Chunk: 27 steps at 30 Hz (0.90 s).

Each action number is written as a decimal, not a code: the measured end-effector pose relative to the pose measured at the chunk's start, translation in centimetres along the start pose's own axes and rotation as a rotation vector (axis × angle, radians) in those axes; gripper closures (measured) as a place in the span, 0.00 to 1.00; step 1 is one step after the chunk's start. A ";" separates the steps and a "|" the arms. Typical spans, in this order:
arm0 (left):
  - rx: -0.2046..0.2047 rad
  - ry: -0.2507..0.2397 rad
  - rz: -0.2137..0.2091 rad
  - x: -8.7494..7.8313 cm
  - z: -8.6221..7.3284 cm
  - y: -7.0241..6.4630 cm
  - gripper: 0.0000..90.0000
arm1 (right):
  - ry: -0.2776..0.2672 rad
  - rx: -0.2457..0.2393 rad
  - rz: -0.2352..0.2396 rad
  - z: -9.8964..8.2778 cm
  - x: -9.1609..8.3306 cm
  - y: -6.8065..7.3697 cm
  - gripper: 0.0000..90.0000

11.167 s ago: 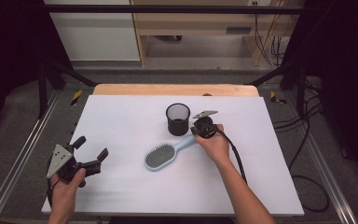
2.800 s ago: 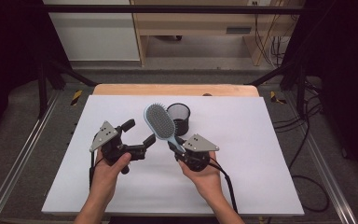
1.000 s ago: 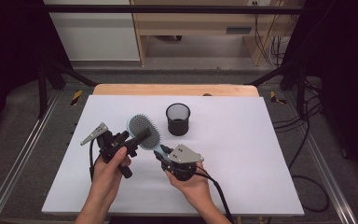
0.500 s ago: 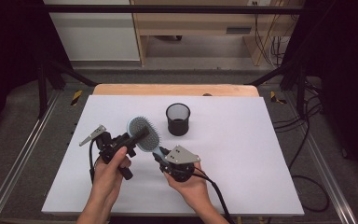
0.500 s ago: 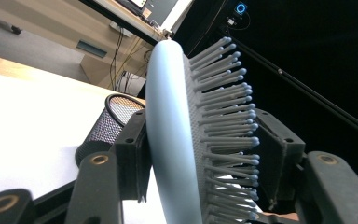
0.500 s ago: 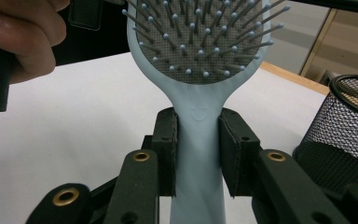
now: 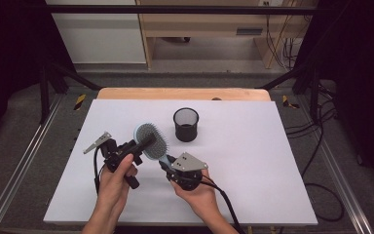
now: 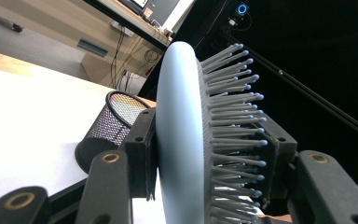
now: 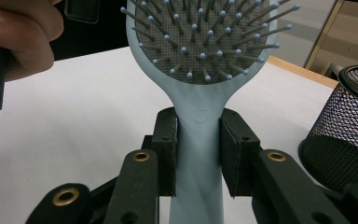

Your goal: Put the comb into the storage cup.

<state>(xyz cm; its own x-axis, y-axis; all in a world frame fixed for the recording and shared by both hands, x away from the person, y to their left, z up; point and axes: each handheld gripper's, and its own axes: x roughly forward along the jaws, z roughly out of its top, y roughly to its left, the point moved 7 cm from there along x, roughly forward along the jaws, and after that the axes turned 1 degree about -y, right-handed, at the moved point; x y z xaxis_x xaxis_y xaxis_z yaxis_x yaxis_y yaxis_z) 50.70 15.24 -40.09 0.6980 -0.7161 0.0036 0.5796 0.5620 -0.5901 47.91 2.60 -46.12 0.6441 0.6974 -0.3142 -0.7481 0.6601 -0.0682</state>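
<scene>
- The hairbrush [image 9: 198, 121] between the right gripper's jaws looks like matt, smooth pale-blue plastic; a faint embossed mark sits just above the pads.
- Its bristle bed [image 9: 200, 42] is a finely textured grey cushion, the pins thin with rounded pale tips.
- Beyond the left gripper's jaws, the pen cup [image 8: 105, 133] is black wire mesh, glinting.
- The table [image 7: 253, 146] is matt white, with a bare wood edge.
- The jaw pads [image 9: 235, 154] look like dull black rubber.

Pale blue hairbrush [image 7: 150, 140], black mesh cup [image 7: 186, 125], white table [image 7: 253, 146]
</scene>
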 end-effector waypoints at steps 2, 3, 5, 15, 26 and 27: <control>0.004 0.001 -0.001 0.0 0.0 0.0 0.55 | 0.001 0.001 0.000 0.0 0.0 0.0 0.77; 0.007 0.002 -0.001 0.0 0.0 0.0 0.55 | 0.001 0.002 0.001 0.0 0.0 0.0 0.77; 0.006 0.000 -0.002 0.0 0.0 -0.1 0.56 | 0.001 0.002 0.004 0.0 0.0 0.0 0.77; 0.006 0.001 -0.011 0.0 0.0 -0.1 0.56 | 0.005 -0.008 0.006 0.0 0.0 0.0 0.77; 0.020 0.010 -0.016 0.0 -0.2 -0.2 0.57 | 0.002 -0.009 0.015 0.0 0.1 0.2 0.66; 0.020 0.010 -0.017 0.1 -0.2 -0.2 0.57 | 0.002 -0.006 0.015 0.0 0.1 0.2 0.64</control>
<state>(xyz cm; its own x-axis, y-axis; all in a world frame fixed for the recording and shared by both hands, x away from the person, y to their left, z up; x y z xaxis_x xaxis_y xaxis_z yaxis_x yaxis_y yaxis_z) 50.53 15.00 -40.12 0.6837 -0.7297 0.0049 0.5996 0.5579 -0.5737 47.86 2.82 -46.19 0.6328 0.7066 -0.3167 -0.7583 0.6483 -0.0689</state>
